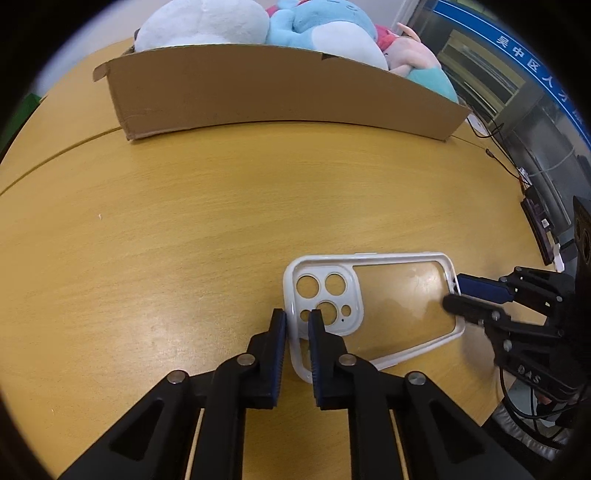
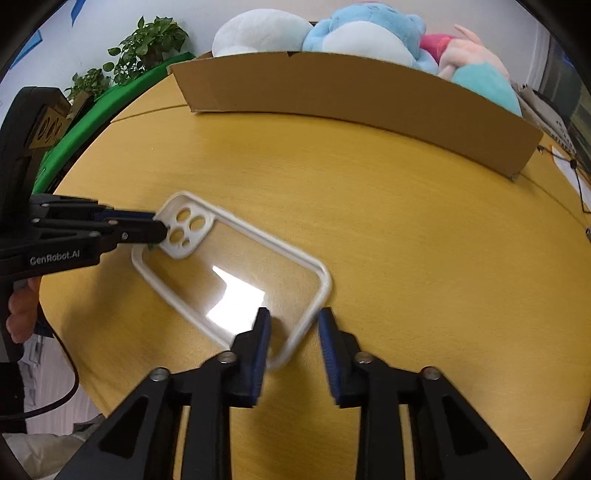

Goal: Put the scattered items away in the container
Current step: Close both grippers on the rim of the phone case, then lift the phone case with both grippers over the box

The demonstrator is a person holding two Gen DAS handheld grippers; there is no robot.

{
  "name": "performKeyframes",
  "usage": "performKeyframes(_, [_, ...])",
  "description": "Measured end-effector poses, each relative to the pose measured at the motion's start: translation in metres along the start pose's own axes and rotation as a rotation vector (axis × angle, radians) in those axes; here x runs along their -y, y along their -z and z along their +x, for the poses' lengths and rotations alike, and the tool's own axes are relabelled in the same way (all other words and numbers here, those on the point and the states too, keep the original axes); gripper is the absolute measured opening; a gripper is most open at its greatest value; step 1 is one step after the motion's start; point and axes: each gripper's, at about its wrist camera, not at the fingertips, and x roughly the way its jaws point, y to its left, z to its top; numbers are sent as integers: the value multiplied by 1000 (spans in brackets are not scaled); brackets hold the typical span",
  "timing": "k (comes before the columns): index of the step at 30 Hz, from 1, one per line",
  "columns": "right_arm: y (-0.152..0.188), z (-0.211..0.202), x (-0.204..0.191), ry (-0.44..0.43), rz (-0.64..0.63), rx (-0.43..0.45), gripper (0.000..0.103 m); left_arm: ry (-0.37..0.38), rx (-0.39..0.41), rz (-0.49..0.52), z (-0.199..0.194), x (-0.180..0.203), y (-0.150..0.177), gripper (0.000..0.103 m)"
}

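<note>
A clear phone case with a white rim (image 1: 373,306) lies on the wooden table. My left gripper (image 1: 297,321) is shut on the case's rim at the camera-hole end. My right gripper (image 2: 293,323) is open, its fingers straddling the rim at the case's (image 2: 236,273) other end; it also shows in the left wrist view (image 1: 458,291). The left gripper shows in the right wrist view (image 2: 162,229). The cardboard box (image 1: 280,96) stands at the far side of the table and holds several plush toys (image 1: 306,26).
The round wooden table (image 1: 184,221) stretches between the case and the box. Cables and a small dark device (image 1: 539,225) lie near the right edge. A green plant (image 2: 144,48) stands behind the table's left side.
</note>
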Motion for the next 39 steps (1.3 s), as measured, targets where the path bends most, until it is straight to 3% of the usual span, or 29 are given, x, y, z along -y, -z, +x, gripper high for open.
performKeyframes(6, [-2, -8, 18, 8, 24, 17, 11, 48, 17, -37, -10, 3, -1, 8])
performKeyframes(11, [-20, -41, 33, 30, 30, 117, 10, 72, 101, -19, -38, 14, -23, 8])
performKeyframes(16, [-77, -80, 40, 86, -9, 258, 10, 49, 248, 52, -83, 29, -85, 8])
performKeyframes(23, [-190, -115, 66, 158, -36, 415, 10, 9, 412, 112, -118, 34, -212, 8])
performKeyframes(27, [-260, -103, 93, 183, -21, 430, 10, 11, 420, 97, -102, 24, -289, 8])
performKeyframes(31, [-317, -64, 133, 188, 32, 376, 9, 31, 368, 72, -53, 11, -348, 8])
performKeyframes(36, [-349, 16, 170, 175, 112, 251, 8, 46, 251, 2, 25, -15, -383, 10])
performKeyframes(39, [-349, 43, 174, 180, 118, 212, 8, 61, 233, -33, 44, -25, -381, 11])
